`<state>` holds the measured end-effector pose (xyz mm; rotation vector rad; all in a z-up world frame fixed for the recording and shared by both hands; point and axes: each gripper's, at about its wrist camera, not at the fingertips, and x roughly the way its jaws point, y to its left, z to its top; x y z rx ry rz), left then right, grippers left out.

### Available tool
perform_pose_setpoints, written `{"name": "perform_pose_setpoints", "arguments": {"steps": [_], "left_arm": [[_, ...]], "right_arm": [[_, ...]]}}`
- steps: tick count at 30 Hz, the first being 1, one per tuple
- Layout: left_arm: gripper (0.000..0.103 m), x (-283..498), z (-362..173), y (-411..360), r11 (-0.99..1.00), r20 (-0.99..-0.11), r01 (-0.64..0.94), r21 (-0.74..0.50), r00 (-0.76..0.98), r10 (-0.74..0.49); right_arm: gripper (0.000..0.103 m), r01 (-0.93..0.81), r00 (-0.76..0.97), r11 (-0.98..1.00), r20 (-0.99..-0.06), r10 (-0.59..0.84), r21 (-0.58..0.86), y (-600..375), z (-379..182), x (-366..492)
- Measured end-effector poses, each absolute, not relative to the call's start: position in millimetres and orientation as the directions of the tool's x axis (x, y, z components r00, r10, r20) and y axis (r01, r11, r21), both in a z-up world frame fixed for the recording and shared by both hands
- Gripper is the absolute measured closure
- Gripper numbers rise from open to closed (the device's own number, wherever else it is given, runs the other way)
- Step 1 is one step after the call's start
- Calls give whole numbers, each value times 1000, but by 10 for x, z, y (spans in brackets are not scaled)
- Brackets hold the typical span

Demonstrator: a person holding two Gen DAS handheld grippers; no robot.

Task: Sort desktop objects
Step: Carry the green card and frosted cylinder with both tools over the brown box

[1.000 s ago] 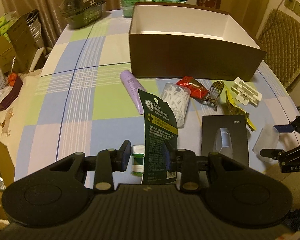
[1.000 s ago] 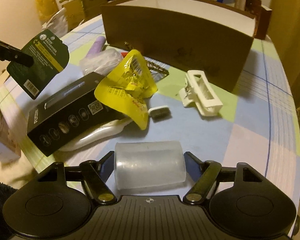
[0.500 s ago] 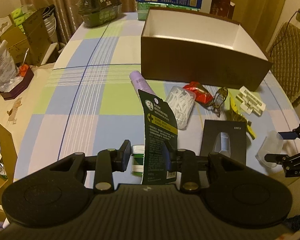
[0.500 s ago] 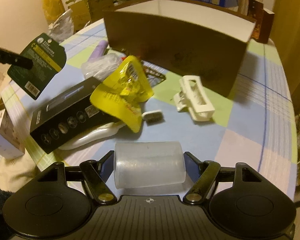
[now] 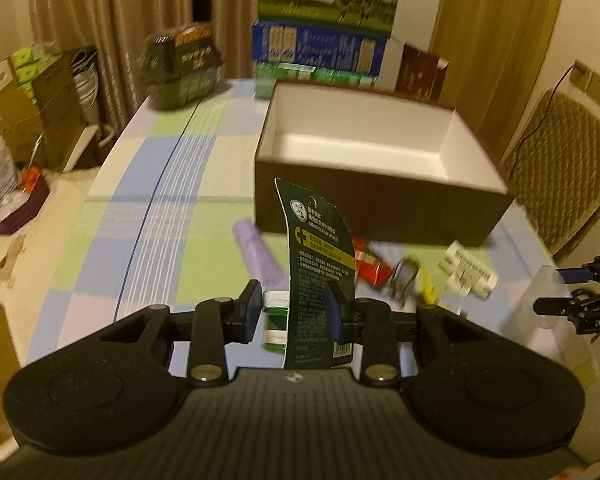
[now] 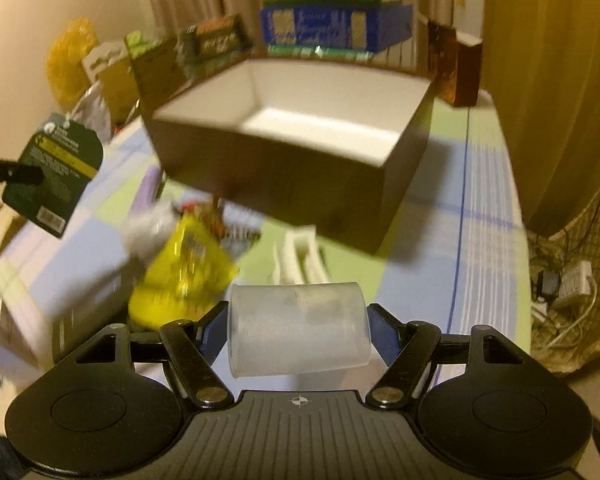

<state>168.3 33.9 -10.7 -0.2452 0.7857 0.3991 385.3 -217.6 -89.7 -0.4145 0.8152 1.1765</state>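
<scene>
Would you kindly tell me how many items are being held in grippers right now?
2. A dark green product card is pinched in the left gripper, and a frosted plastic cup lies sideways between the right gripper's pads.

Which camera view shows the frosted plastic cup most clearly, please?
The right wrist view shows it best: the frosted plastic cup lies sideways, whole, between the right gripper jaws. In the left wrist view only part of it shows, blurred, at the right edge.
</scene>
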Motion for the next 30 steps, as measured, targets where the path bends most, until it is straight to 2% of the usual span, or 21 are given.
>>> {"name": "perform_pose_setpoints", "arguments": {"steps": [10, 18, 30], "left_arm": [[74, 2367, 250, 743, 941, -653, -329, -80, 731, 200], [74, 3063, 314, 1032, 962, -633, -254, -100, 762, 135], [74, 3840, -72, 1370, 972, -716, -206, -116, 695, 62]], "right_arm": [[33, -900, 248, 421, -659, 710, 115, -1664, -389, 4124], [33, -875, 290, 468, -641, 710, 123, -1110, -269, 4406], [33, -838, 328, 537, -693, 642, 101, -425, -540, 4731]]}}
